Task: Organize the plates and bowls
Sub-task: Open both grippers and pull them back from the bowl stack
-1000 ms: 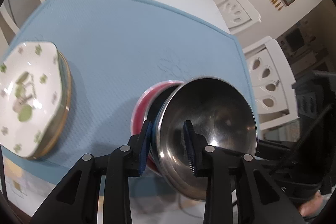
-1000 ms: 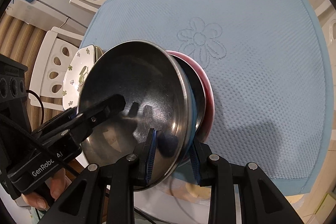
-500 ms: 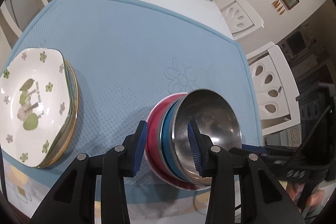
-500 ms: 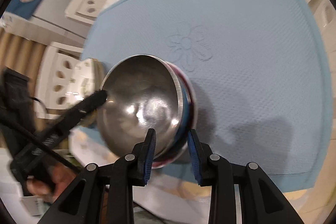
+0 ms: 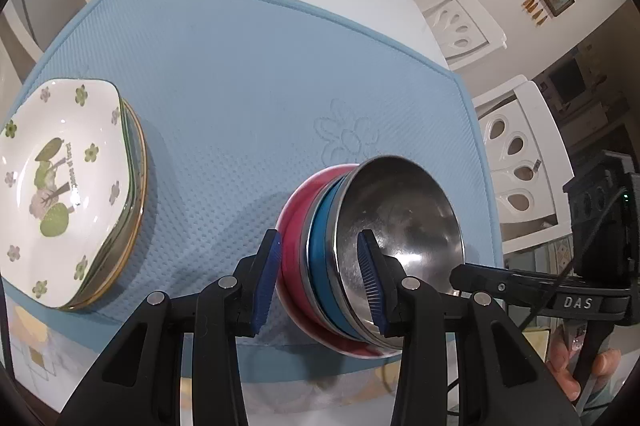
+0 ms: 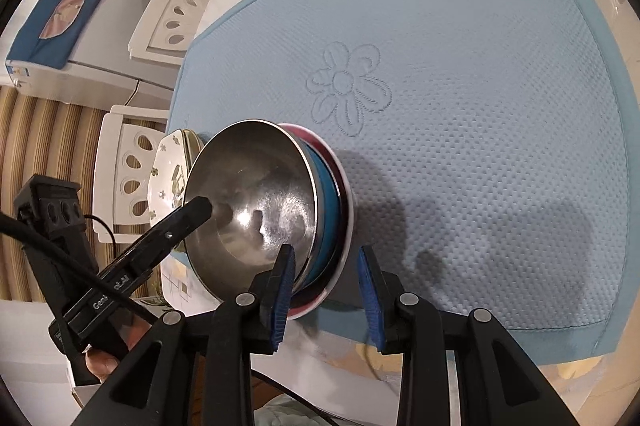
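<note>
Steel top bowl (image 5: 400, 226) sits nested in a blue bowl (image 5: 322, 250) and a red bowl (image 5: 294, 226) on the blue mat (image 5: 240, 86). In the left wrist view, the left gripper (image 5: 320, 278) straddles the stack's rims with a gap at the red side, apparently released; plates (image 5: 68, 186) lie well apart from the stack.

In the right wrist view, the right gripper (image 6: 326, 286) brackets the stack's (image 6: 280, 210) near rim, outer pad clear. The stack sits by the mat's near edge, so a nudge on withdrawal could tip it off.

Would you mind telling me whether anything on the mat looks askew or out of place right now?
Yes. The nested bowls, steel inside blue inside red, are tipped on edge near the front of the blue mat, their mouth facing sideways, with each gripper straddling the rims. The plate stack lies flat, its plates slightly offset.
</note>
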